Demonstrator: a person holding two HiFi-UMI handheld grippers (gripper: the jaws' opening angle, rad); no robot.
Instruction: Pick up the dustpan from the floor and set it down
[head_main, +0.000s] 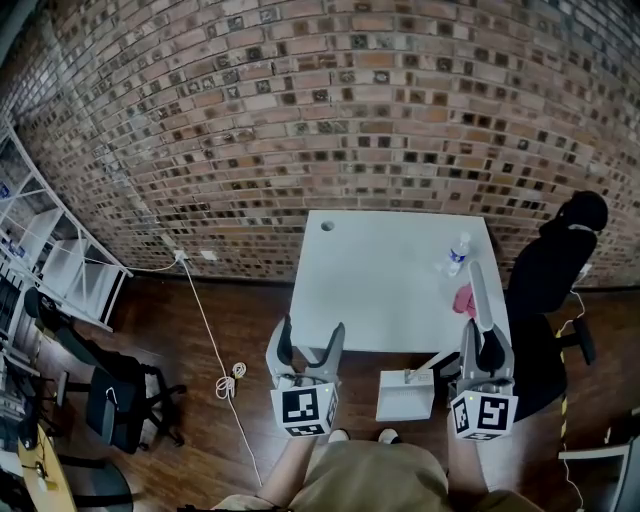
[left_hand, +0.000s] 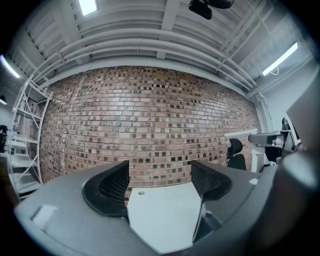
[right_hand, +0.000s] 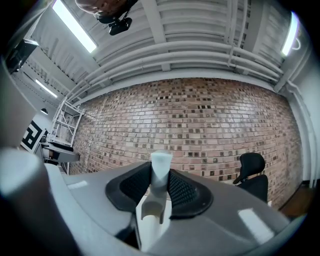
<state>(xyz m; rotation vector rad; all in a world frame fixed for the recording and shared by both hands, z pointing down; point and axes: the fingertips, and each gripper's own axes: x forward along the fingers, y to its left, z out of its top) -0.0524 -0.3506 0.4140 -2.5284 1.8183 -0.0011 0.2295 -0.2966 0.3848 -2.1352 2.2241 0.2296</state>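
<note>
Your right tool (right_hand: 160, 187) is clamped shut on the dustpan (head_main: 405, 397) by its pale handle (right_hand: 160, 167), as its own view shows. Only the head view shows the pan, low beside the counter's (head_main: 380, 290) near edge. Your left tool (left_hand: 160, 182) stands with jaws apart and holds nothing.

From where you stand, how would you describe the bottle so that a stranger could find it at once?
Find the white table in front of the brick wall. Near its right edge stands a small clear bottle. Its only neighbour, a pink thing, lies flat nearer to you; the bottle is upright and see-through.
</note>
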